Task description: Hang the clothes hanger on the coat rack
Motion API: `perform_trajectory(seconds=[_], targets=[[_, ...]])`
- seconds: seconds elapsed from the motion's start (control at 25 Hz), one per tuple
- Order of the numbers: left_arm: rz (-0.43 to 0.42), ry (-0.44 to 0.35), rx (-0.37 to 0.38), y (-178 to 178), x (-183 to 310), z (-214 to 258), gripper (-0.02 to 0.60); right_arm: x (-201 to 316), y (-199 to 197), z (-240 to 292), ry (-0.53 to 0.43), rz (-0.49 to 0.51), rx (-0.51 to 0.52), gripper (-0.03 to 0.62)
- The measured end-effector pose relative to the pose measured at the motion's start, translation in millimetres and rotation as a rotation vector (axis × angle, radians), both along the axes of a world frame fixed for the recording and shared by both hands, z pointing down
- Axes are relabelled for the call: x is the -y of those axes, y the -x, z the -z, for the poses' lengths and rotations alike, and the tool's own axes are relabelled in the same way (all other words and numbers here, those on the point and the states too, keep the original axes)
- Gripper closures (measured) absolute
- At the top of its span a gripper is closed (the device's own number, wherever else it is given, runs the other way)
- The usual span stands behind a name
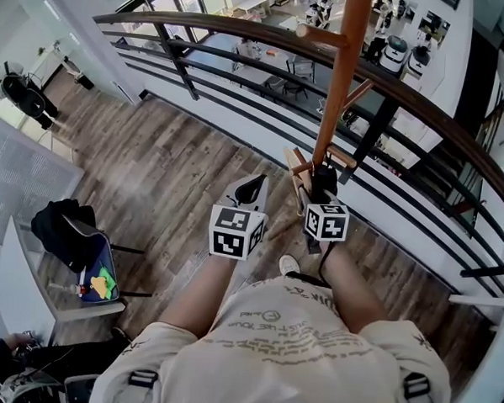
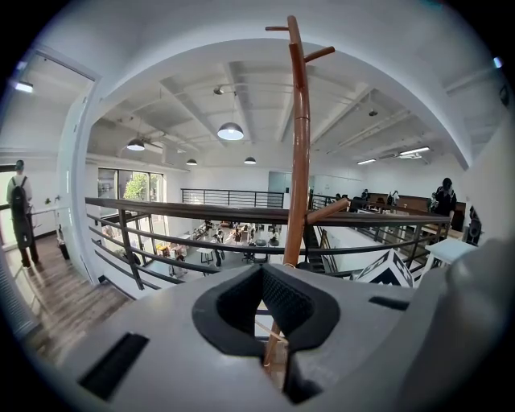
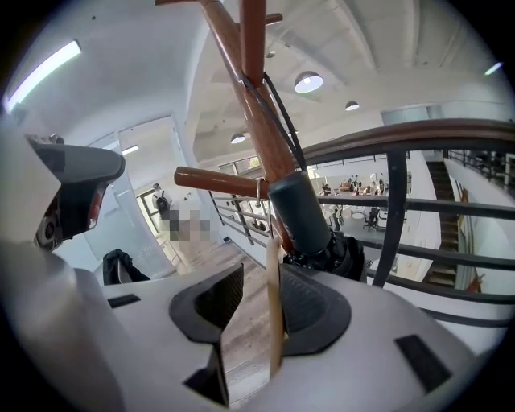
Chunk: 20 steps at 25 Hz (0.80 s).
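**Clothes hanger** (image 3: 273,310) — pale wood, seen edge-on as a thin slat standing between the jaws of the right gripper (image 3: 256,314). Visible length running from the jaws up and away toward the coat rack (image 3: 259,121). Thin metal hook (image 3: 259,190) at the top, apparently looped over a lower peg (image 3: 213,180), at that peg's pole end. Judged hung, or very nearly.

**Right gripper** — jaws wide apart, no grip. Slat close against the right-hand pad, clear gap on the left-hand side. Nearer of the two hands to the hanger.

**Left gripper** (image 2: 272,318) — jaws drawn almost together, nothing clearly held. Aimed at the rack's pole from just beside the right gripper, on its left in the head view.

**Neighbours on the rack** — dark cylinder (image 3: 299,213) hanging by a black cord from higher up the pole, just beyond the right jaws and beside the slat. Curved railing (image 3: 402,137) behind.

**Coming move, as a judgement** — straight withdrawal of the right gripper along its own pointing line, away from the peg. Risk: the right-hand pad dragging the slat and lifting the hook off, or a knock against the dark cylinder.
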<state>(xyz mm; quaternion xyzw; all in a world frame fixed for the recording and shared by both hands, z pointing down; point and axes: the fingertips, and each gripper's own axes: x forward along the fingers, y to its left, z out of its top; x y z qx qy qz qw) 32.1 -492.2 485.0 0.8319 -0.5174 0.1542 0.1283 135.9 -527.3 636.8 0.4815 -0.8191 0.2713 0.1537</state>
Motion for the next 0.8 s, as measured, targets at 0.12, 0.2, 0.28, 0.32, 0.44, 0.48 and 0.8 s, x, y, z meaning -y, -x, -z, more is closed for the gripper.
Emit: perform_trajectory(seconds=[0.12,0.2,0.28,0.32,0.44,0.48,0.8], targets=[[-0.008,-0.004,-0.008,-1.0,-6.4,-1.5,0.578,-7.2,-3.5,1.9,-0.014,-0.012,-0.012,0.474],[-0.013,-0.008,-0.013,-0.7,-10.5,-2.0,0.578,-12.1,-5.3,4.6,-0.025,-0.026,-0.004,0.474],[-0.011,-0.022,-0.021,1.0,-13.1,0.5,0.578,-16.9,-6.3,10.5,-0.035,-0.038,0.013,0.474],[-0.007,-0.033,-0.027,2.0,-13.8,2.8,0.578,-19.2,-7.3,15.5,-0.043,-0.046,0.021,0.474],[0.005,-0.059,-0.054,4.2,-15.7,10.1,0.578,-27.4,-12.6,37.0,-0.091,-0.066,0.027,0.477],[0.008,-0.063,-0.065,4.6,-16.6,11.8,0.578,-31.1,-13.9,45.6,-0.112,-0.067,0.023,0.491],[-0.006,-0.073,-0.122,7.4,-32.1,17.0,0.578,-62.2,-16.0,124.1,-0.295,-0.088,-0.009,0.589]])
